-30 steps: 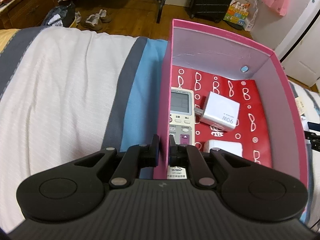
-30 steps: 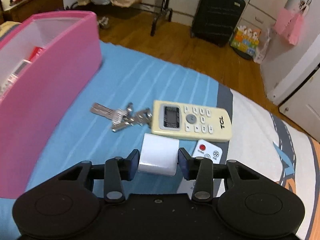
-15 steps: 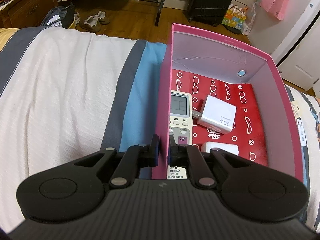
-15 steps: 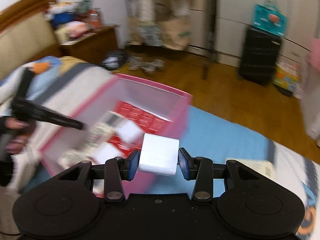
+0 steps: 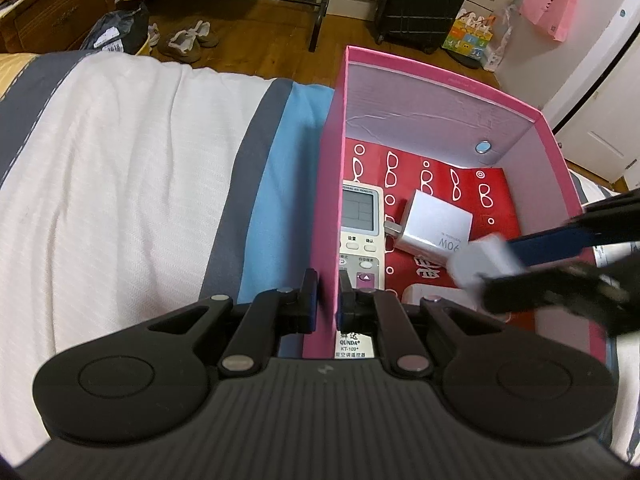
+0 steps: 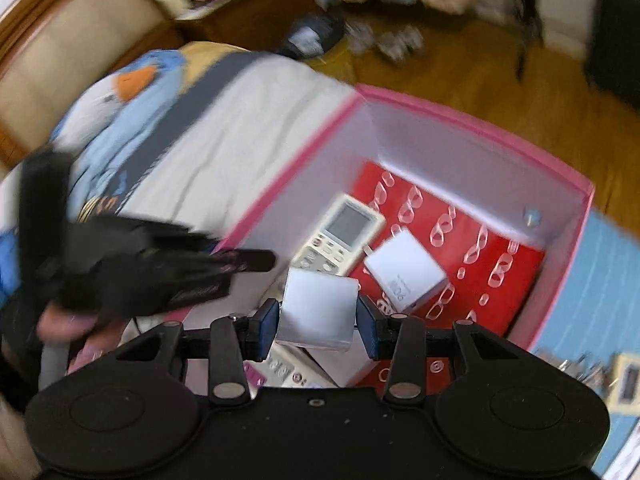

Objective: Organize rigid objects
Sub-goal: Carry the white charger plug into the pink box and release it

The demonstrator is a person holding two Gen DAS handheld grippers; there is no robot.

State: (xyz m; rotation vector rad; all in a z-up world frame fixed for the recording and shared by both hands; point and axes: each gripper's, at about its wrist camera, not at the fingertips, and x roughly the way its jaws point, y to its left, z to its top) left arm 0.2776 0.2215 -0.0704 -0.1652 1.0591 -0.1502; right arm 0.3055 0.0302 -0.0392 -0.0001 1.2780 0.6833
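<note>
A: Nearest first: what are the two tools doing?

B: The left gripper (image 5: pixel 327 298) is pinched onto the near side wall of the pink box (image 5: pixel 440 74), one finger outside, one inside. The right gripper (image 6: pixel 317 327) is clamped on a white block (image 6: pixel 318 309), smooth and squarish, held over the open box.

A: And inside the box, how many things?

B: One remote (image 5: pixel 359 232), long cream plastic with a grey screen and small buttons, lying along the wall the left gripper holds. One white charger cube (image 5: pixel 434 227) with metal prongs, just beside the remote. One more white flat-topped piece (image 5: pixel 430 294) below it, partly hidden. All rest on a red card (image 5: pixel 492 184) printed with white glasses shapes.

A: The box itself?

B: Stiff cardboard, rectangular, pale lining. It sits on a bedspread (image 5: pixel 120 184), woven, striped white, grey and blue.

A: Farther out?

B: One black suitcase (image 5: pixel 424 0) on a wooden floor (image 5: pixel 256 52).
</note>
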